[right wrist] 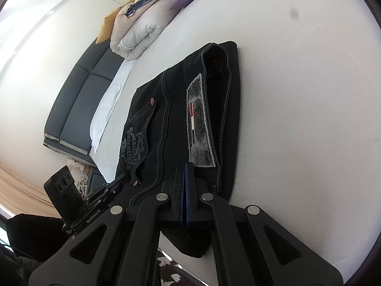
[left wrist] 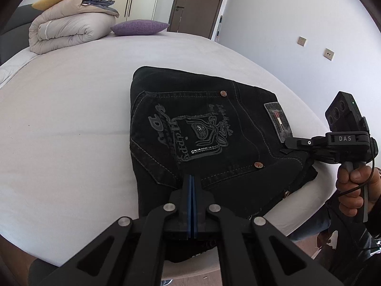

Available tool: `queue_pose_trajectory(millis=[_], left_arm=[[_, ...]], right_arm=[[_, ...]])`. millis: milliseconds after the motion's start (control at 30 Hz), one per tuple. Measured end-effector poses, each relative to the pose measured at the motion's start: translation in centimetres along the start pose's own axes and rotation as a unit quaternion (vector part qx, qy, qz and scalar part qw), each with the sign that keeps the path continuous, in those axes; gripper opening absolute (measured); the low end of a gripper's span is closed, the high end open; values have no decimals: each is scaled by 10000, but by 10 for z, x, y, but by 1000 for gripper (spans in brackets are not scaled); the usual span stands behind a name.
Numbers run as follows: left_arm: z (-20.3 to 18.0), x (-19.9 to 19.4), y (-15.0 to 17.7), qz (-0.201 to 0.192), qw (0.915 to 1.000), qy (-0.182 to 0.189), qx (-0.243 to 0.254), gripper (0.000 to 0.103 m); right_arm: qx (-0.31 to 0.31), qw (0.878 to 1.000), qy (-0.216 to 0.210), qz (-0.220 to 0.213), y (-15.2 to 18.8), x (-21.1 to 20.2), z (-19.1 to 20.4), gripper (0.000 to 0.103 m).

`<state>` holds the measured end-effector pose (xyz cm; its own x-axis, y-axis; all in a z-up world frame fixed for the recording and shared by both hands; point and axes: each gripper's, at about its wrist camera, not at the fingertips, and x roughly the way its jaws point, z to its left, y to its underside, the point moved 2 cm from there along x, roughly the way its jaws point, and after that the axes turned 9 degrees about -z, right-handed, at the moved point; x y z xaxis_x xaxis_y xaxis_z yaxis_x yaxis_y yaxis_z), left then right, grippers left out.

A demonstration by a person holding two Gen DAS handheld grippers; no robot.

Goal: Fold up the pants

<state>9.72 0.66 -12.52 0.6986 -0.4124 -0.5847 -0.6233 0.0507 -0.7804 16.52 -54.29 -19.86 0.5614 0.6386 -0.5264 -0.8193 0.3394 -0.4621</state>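
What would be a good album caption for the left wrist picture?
Left claw shut over folded black jeans on a white bed, right claw alongside.

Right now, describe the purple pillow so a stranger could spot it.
Start at the white bed. At its far end lies a rolled beige duvet; the purple pillow sits right beside it. It is the only purple thing, small and flat.

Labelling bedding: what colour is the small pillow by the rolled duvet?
Purple pillow; clearest in the left wrist view.

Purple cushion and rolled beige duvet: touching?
Cannot tell. In the left wrist view the purple cushion overlaps the rolled beige duvet; no gap or contact plainly visible.
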Motion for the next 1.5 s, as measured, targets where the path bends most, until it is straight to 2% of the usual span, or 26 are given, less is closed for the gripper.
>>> queue_pose_trajectory(millis=[100,133,167,200,233,267,300,333,400,467,500,600,633,733,800,833,867,900,933,1000,1100,1233,1333,1500], left_arm=[[5,-3,-5,-13,9998,60,-181,2],[3,-10,-8,-33,9998,31,-182,2],[2,-19,-13,-126,9998,5,-158,8],[1,-28,-16,-237,9996,-24,-143,30],[1,-39,-21,-402,9991,-76,-131,44],[4,-50,-28,-611,9979,-123,-167,71],[8,-58,-34,-799,9964,-147,-235,82],[13,-64,-41,-926,9950,-139,-336,82],[30,-57,-50,-824,9948,-62,-591,82],[47,-36,-50,-472,9956,-70,-807,81],[57,-22,-49,-275,9952,-10,-944,75],[78,17,-43,380,9879,177,-1493,64],[82,26,-41,503,9859,200,-1581,63],[85,45,-42,804,9822,360,-1657,63],[80,53,-45,965,9817,423,-1584,63],[77,56,-47,1023,9816,453,-1549,62],[74,60,-48,1081,9812,493,-1521,55],[71,63,-48,1132,9804,553,-1515,47],[68,64,-49,1163,9805,517,-1498,47],[62,65,-48,1181,9819,474,-1403,34],[55,57,-52,1079,9842,400,-1349,24],[41,42,-69,853,9894,255,-1151,20],[28,30,-95,574,9921,370,-1056,20],[10,44,-135,310,9947,555,-807,20]], right_arm=[[-73,9999,43,-67,0,-8,1,0],[-136,9998,48,-103,-2,-13,6,4],[-204,9997,75,-137,-5,-21,9,7],[-272,9994,84,-190,-7,-27,13,10],[-317,9992,70,-254,-10,-34,15,23],[-297,9991,77,-308,-14,-40,15,46],[-202,9991,85,-376,-16,-46,12,60],[-40,9987,92,-499,-19,-52,9,70],[183,9981,-19,-593,-26,-59,2,70],[442,9982,44,-391,-31,-53,-6,70],[562,9980,45,-268,-32,-48,-10,70],[841,9959,276,209,-35,-26,-18,67],[905,9947,381,309,-35,-20,-21,62],[1079,9924,375,455,-40,-7,-23,59],[1081,9915,479,541,-42,2,-23,52],[1057,9915,515,561,-43,9,-23,44],[1064,9912,553,562,-44,14,-26,33],[1117,9906,547,570,-44,18,-29,31],[1176,9901,506,570,-44,20,-31,26],[1054,9917,519,517,-44,23,-28,24],[699,9948,638,380,-46,23,-13,20],[151,9978,617,166,-58,7,17,16],[-253,9980,582,17,-77,-7,39,16],[-182,9981,527,-254,-126,-34,31,16]])
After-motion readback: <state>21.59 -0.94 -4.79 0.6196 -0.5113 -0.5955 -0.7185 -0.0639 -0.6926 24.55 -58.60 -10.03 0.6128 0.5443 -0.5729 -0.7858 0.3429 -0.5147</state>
